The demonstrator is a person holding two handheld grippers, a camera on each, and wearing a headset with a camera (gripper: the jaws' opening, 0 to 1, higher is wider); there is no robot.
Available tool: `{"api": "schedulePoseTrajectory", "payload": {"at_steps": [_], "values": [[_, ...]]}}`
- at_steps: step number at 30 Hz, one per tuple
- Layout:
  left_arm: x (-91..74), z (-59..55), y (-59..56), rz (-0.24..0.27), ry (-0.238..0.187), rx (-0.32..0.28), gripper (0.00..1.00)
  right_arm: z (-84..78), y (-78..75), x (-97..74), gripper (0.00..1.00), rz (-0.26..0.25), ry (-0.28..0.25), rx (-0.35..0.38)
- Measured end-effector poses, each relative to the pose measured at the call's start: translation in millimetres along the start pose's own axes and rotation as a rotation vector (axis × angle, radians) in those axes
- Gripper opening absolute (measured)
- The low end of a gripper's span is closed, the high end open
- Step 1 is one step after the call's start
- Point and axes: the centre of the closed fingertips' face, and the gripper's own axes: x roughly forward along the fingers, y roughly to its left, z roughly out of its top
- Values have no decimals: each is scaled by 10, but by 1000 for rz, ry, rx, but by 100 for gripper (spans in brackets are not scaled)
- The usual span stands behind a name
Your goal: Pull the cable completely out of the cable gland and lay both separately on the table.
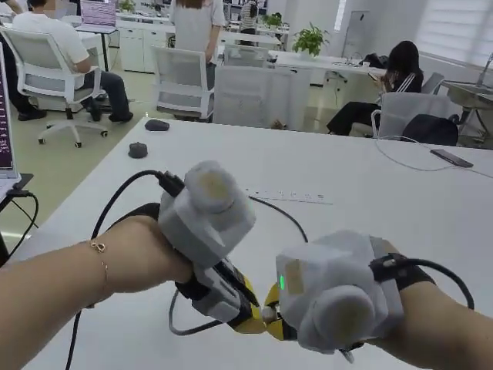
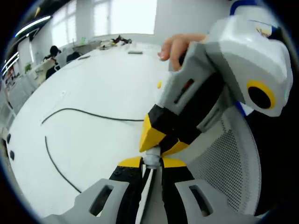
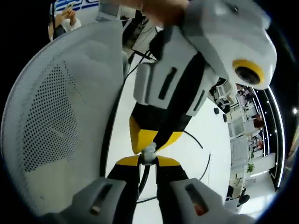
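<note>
The yellow-tipped fingers (image 2: 131,162) of our left gripper (image 2: 152,163) are closed on a small pale grey plastic cable gland (image 2: 152,157). Our right gripper (image 3: 148,162) pinches it from the opposite end, tip to tip. A thin black cable (image 3: 144,181) trails from it, low over the white worktop (image 1: 370,185).

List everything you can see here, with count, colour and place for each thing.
small white cable gland: one, white, between the two grippers' yellow tips.
thin black cable: one, black, from the gland back between the jaws of the right gripper.
white table: one, white, under everything.
small dark rounded items: two, black, table's far left.
dark flat phone: one, black, table's far right.
white mesh chair back: one, white, beside the grippers.
left gripper: one, grey with yellow tips, shut on the gland.
right gripper: one, same colours, shut on the cable.
</note>
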Motion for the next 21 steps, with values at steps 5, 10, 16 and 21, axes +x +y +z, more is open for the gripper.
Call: {"api": "schedulePoseTrajectory", "payload": {"at_steps": [5, 10, 16, 21], "values": [[9, 41, -15, -24, -35, -34, 15, -62, -30, -14, 12, -7, 2, -67], [-10, 63, -5, 98, 11, 170, 15, -164, -94, -93, 20, 142, -79, 256], [-55, 91, -76, 191, 78, 447, 16, -55, -97, -204, 22, 368, -214, 501], [-95, 136, -103, 268, 112, 600, 16, 39, -57, -205, 20, 462, -252, 570]]}}
